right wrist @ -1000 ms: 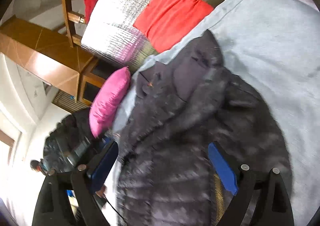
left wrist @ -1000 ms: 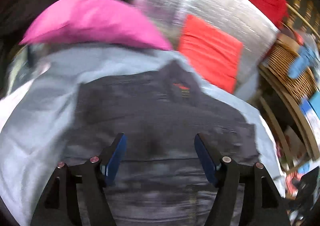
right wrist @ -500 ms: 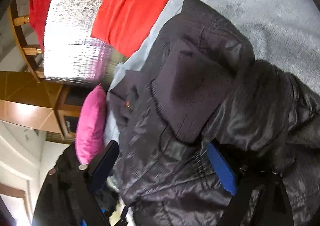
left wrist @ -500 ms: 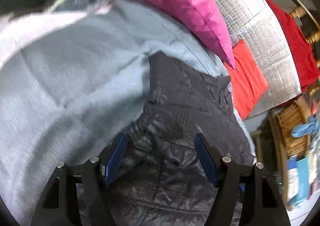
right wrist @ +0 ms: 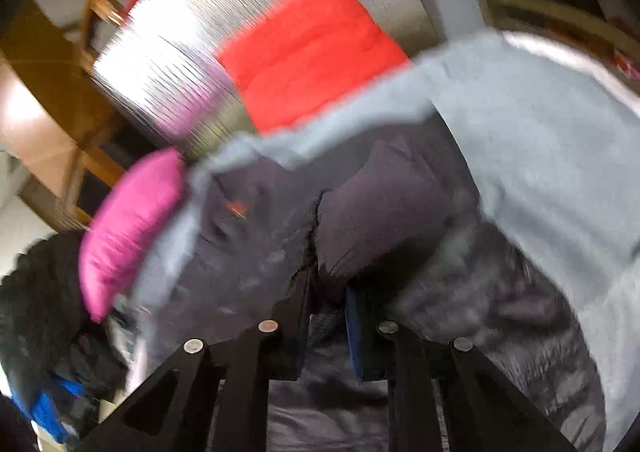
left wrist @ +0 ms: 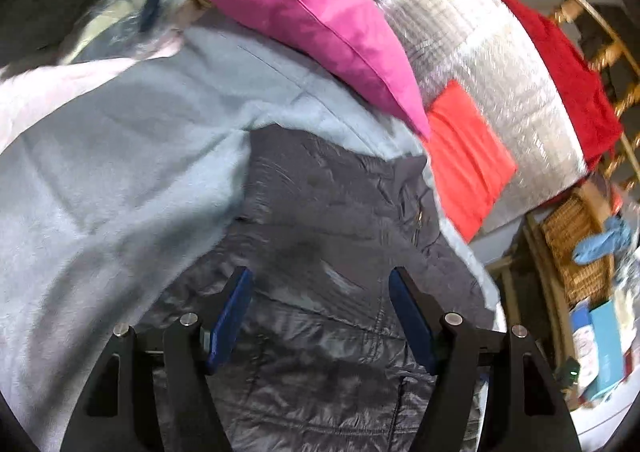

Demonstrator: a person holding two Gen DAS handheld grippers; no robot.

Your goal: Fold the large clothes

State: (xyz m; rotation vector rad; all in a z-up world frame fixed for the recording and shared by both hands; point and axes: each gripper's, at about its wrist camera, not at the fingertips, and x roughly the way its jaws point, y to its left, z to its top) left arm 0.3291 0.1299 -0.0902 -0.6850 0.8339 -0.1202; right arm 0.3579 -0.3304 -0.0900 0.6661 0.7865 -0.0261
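Note:
A dark grey quilted jacket lies on a light blue blanket. My left gripper is open and hovers just above the jacket's body, its blue pads apart. In the right wrist view the jacket lies on the same blanket. My right gripper is shut on a fold of the jacket, near a dark cuffed part. The view is blurred by motion.
A pink pillow lies at the blanket's far edge, beside a red cushion and a silver padded roll. A wicker basket and boxes stand on the right. Dark clothes are heaped left.
My right gripper has closed from wide open onto a fold of the jacket. My left gripper has stayed open and swung a little over the jacket.

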